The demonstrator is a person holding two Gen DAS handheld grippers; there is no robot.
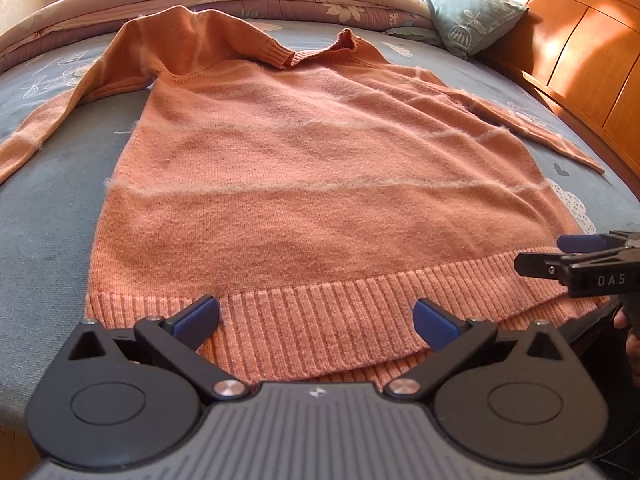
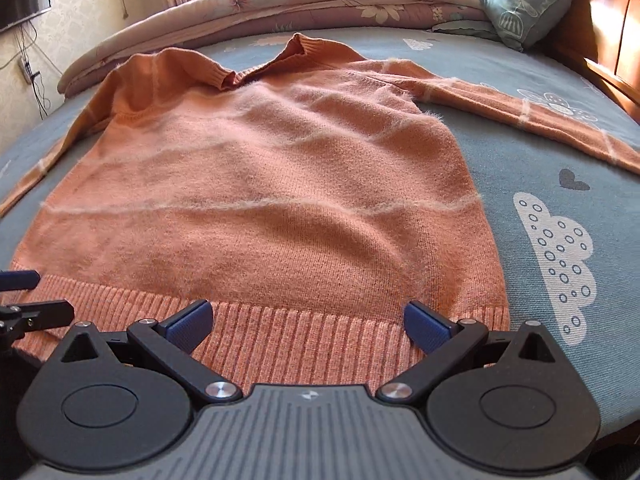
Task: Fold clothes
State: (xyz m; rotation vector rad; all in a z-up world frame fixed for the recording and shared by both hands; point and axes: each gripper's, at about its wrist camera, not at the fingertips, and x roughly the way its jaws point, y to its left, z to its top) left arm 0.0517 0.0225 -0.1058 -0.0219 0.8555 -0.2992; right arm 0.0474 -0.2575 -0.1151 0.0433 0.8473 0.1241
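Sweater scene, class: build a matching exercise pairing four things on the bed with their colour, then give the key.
Things:
1. sweater
2. pillow
3. sheet
4. gripper pads

Colours:
A. deep blue
B. grey-blue with white cloud prints
C. orange with pale stripes
D. pale green

Pairs: 1-C, 2-D, 3-B, 4-A

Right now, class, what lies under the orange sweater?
The sweater lies flat on a blue-grey bedsheet printed with clouds and hearts. The sheet directly beneath the sweater is covered, so anything there cannot be seen.
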